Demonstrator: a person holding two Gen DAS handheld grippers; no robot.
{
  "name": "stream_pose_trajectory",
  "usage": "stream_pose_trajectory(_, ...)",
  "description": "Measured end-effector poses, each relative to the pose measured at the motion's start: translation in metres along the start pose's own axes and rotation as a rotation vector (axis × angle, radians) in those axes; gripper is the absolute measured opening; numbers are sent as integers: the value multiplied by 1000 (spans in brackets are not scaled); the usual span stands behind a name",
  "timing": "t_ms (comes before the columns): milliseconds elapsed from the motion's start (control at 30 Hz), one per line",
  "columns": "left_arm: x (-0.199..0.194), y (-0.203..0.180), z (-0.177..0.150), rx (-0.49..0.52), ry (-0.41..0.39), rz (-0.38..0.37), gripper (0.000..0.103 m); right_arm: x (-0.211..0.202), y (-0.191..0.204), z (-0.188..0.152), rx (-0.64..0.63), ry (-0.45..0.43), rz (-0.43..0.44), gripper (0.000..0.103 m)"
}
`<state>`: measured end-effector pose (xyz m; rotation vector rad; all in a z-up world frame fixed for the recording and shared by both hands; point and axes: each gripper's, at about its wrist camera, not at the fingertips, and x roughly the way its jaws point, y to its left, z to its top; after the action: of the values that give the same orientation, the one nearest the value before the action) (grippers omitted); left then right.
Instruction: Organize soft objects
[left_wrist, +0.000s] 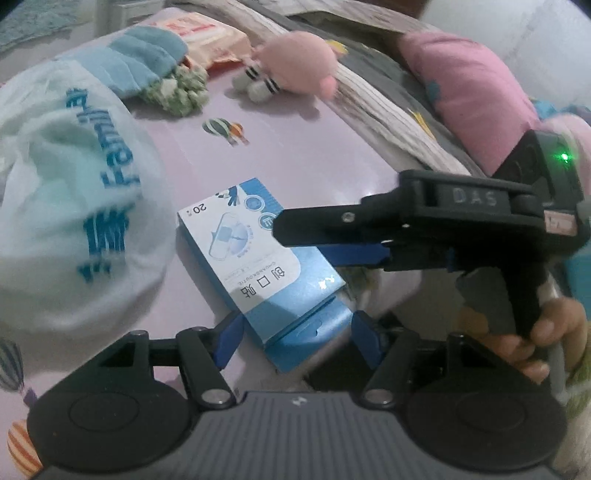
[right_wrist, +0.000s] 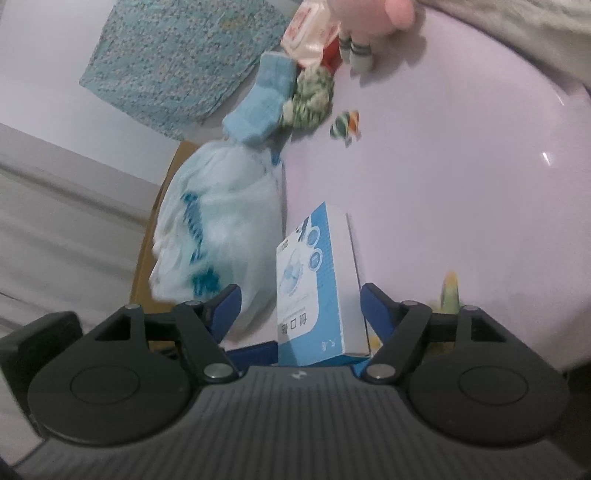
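A blue and white plaster box (left_wrist: 258, 254) lies on the pink sheet, its flap end between the blue pads of my left gripper (left_wrist: 297, 338), which is open. My right gripper (left_wrist: 314, 245) comes in from the right, held by a hand (left_wrist: 535, 343), its fingers over the box's far side. In the right wrist view the same box (right_wrist: 317, 280) sits between the pads of the right gripper (right_wrist: 301, 306), also open, with a gap on the left side. A white plastic bag (left_wrist: 74, 206) with blue print bulges just left of the box.
At the far end lie a blue sock (left_wrist: 147, 62), a green knit piece (left_wrist: 177, 88), a pink plush (left_wrist: 295, 62) and a wipes pack (left_wrist: 199, 33). A striped blanket (left_wrist: 369, 92) and a pink pillow (left_wrist: 469, 99) border the right. A brown carton (right_wrist: 147, 266) sits beside the bag (right_wrist: 214, 229).
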<state>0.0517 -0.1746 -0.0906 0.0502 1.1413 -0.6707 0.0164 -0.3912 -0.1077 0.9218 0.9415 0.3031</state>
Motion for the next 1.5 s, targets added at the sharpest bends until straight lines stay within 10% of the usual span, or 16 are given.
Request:
stream_pose_trajectory(933, 15, -3, 0, 55, 14, 73, 83, -15, -43, -60, 367, -34, 145, 57)
stream_pose_trajectory(1500, 27, -12, -3, 122, -1, 175, 78, -15, -39, -46, 308, -132, 127, 57)
